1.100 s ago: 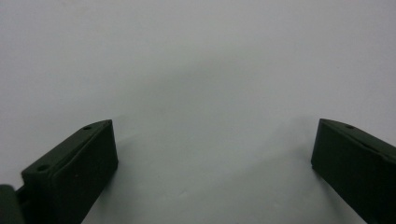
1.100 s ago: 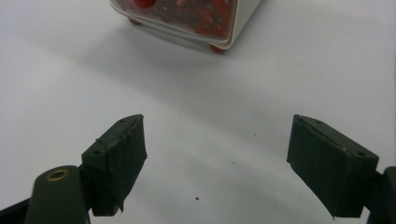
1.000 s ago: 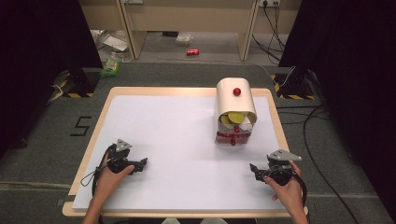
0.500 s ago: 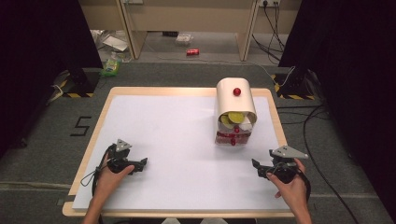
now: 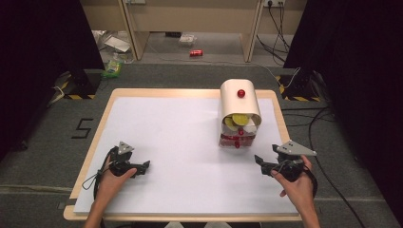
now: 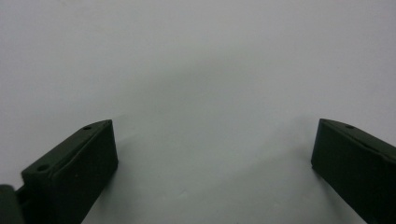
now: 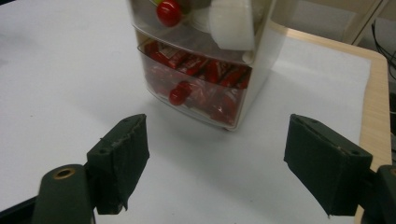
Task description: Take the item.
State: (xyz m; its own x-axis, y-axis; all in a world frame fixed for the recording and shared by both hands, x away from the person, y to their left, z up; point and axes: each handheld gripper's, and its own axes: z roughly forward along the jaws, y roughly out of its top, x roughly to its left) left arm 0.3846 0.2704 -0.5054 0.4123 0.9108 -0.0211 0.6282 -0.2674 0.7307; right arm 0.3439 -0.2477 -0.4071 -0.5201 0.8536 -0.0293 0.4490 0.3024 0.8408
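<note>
Both jaws stand wide and empty on the left hand-held gripper (image 5: 142, 166) and the right hand-held gripper (image 5: 260, 160), low over the white surface (image 5: 180, 137). Near the right one stands a small drawer unit (image 7: 210, 60) — its top cut off in the right gripper view — with red-knobbed clear drawers (red packets below; upper contents unclear).

Right gripper (image 7: 215, 163) jaws wide apart, empty, just before drawer unit (image 7: 261, 51); its lower drawer (image 7: 205, 88) holds red packets, red knob (image 7: 177, 95) in front.

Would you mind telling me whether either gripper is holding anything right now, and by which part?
Nothing is held. The left gripper and the right gripper both stand open over the table with nothing between their jaws.
</note>
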